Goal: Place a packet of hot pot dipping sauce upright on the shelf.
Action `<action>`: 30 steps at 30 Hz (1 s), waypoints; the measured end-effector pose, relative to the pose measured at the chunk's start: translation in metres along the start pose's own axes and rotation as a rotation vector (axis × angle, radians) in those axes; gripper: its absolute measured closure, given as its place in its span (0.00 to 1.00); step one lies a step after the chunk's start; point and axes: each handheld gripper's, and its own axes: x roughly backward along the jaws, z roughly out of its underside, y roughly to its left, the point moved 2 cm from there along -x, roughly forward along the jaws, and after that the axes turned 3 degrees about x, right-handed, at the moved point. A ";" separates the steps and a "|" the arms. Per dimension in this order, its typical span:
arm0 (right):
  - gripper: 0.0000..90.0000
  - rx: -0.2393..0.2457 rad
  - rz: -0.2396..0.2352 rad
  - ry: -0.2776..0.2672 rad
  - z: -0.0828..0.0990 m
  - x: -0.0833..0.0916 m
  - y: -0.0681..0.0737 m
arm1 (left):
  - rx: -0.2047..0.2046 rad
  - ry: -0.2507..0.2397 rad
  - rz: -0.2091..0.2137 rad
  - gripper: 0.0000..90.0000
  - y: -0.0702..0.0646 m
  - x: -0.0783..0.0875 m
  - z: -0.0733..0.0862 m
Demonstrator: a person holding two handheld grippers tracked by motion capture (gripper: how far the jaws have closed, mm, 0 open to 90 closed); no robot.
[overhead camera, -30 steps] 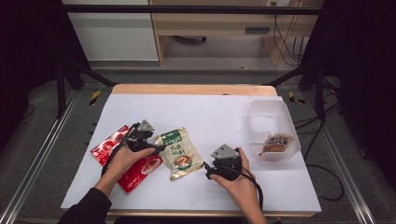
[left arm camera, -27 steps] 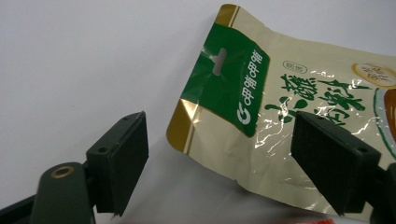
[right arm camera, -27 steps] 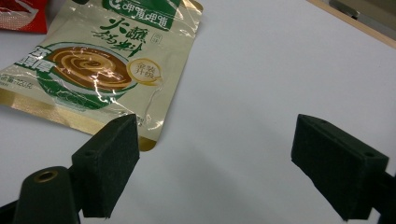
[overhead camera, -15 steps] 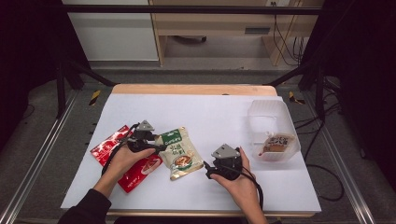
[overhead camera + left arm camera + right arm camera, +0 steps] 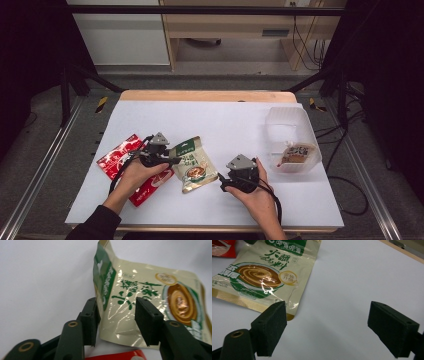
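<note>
A cream and green sauce pouch point(image 5: 192, 162) lies flat on the white table cover, left of centre. My left gripper point(image 5: 170, 160) reaches it from the left. Its jaws have just been closing, and in the left gripper view the pouch point(image 5: 140, 287) has its near left corner between them. My left gripper point(image 5: 117, 320) still shows a gap, one pad beside the pouch's edge and the other over its face. My right gripper point(image 5: 225, 182) rests on the table by the pouch's lower right corner. Seen in its own view, my right gripper point(image 5: 332, 327) stands wide open over bare cover, the pouch point(image 5: 262, 270) at upper left.
A red pouch point(image 5: 120, 160) lies under my left hand, its edge touching the green one. A clear plastic tub point(image 5: 292, 125) at the right holds a brown packet point(image 5: 296, 154). The table's wooden far edge point(image 5: 205, 95) and metal frame rails border the surface.
The left gripper's jaws have narrowed around the green pouch's corner, and the hand has barely shifted. The right hand and gripper have kept still.
</note>
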 end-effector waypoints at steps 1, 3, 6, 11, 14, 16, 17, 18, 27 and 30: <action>0.18 0.000 0.000 0.000 0.000 0.000 0.000 | 0.001 0.005 -0.013 0.64 0.001 -0.001 0.001; 0.18 0.006 0.001 -0.002 0.000 0.000 0.000 | 0.000 0.011 -0.028 0.68 0.001 -0.002 0.001; 0.18 0.004 0.001 0.000 0.000 -0.001 0.001 | 0.014 0.011 -0.046 0.76 0.001 -0.004 0.001; 0.18 0.007 0.002 0.001 0.000 -0.001 0.001 | 0.020 0.018 -0.102 0.92 0.001 -0.006 0.000; 0.18 0.004 0.007 0.001 0.000 -0.001 0.000 | 0.004 0.015 -0.098 0.99 -0.001 -0.005 0.000; 0.18 0.003 0.007 -0.002 0.000 0.000 -0.001 | -0.012 0.011 -0.100 1.00 -0.003 -0.004 -0.001; 0.18 0.004 0.008 -0.003 0.000 0.000 -0.001 | -0.019 0.009 -0.102 1.00 -0.004 -0.002 -0.002; 0.18 0.004 0.009 -0.005 0.000 0.001 -0.002 | -0.022 0.006 -0.101 1.00 -0.004 -0.001 -0.002; 0.18 0.014 0.021 -0.008 0.000 0.003 -0.005 | -0.080 -0.047 -0.098 1.00 -0.017 0.018 -0.013; 0.18 0.016 0.023 -0.006 0.000 0.004 -0.006 | -0.102 -0.066 -0.099 1.00 -0.023 0.024 -0.016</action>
